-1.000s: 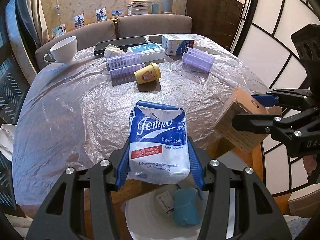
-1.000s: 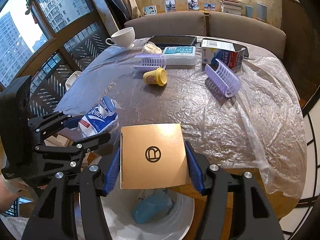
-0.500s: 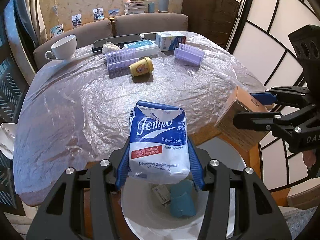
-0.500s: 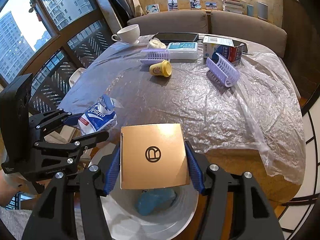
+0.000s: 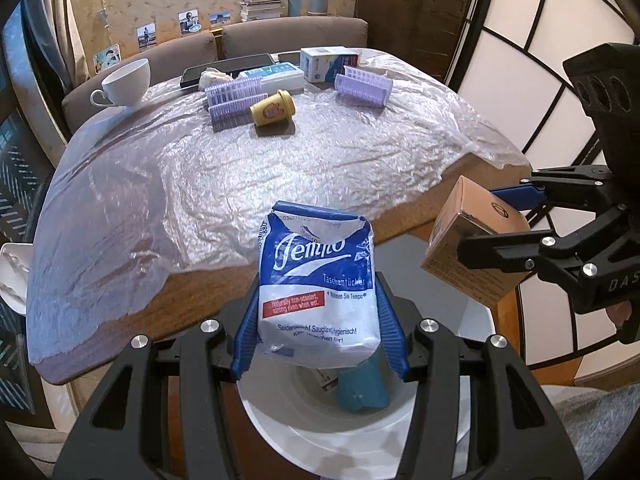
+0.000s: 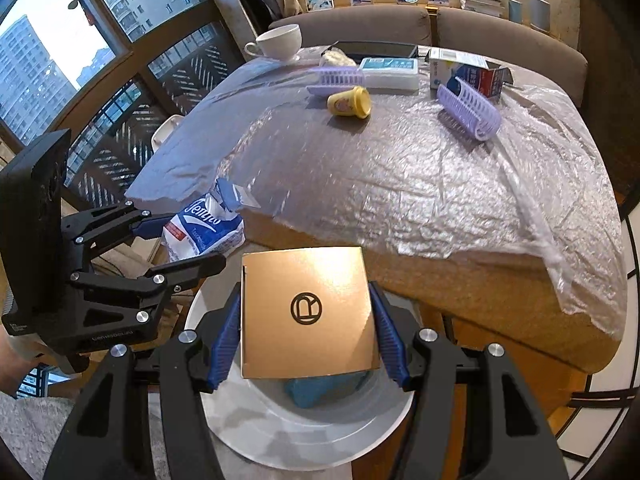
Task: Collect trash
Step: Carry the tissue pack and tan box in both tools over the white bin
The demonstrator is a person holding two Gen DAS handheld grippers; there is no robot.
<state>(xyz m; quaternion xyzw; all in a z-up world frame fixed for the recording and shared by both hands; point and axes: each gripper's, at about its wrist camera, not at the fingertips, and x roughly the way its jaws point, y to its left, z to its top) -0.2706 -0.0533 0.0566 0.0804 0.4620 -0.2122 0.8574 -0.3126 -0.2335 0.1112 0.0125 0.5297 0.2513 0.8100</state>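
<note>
Both my grippers have pulled back off the table [image 5: 460,172] over the bin [image 5: 360,432] — left gripper [image 5: 320,332] clamps one tissue pack [image 5: 316,280], right gripper [image 6: 308,344] one brown box [image 6: 308,312].

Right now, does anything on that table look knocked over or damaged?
Yes. The small yellow cup lies on its side near the purple combs. The milk carton at the far end has its top torn open. The plastic sheet over the table is wrinkled and leaves the wooden near edge bare.
</note>
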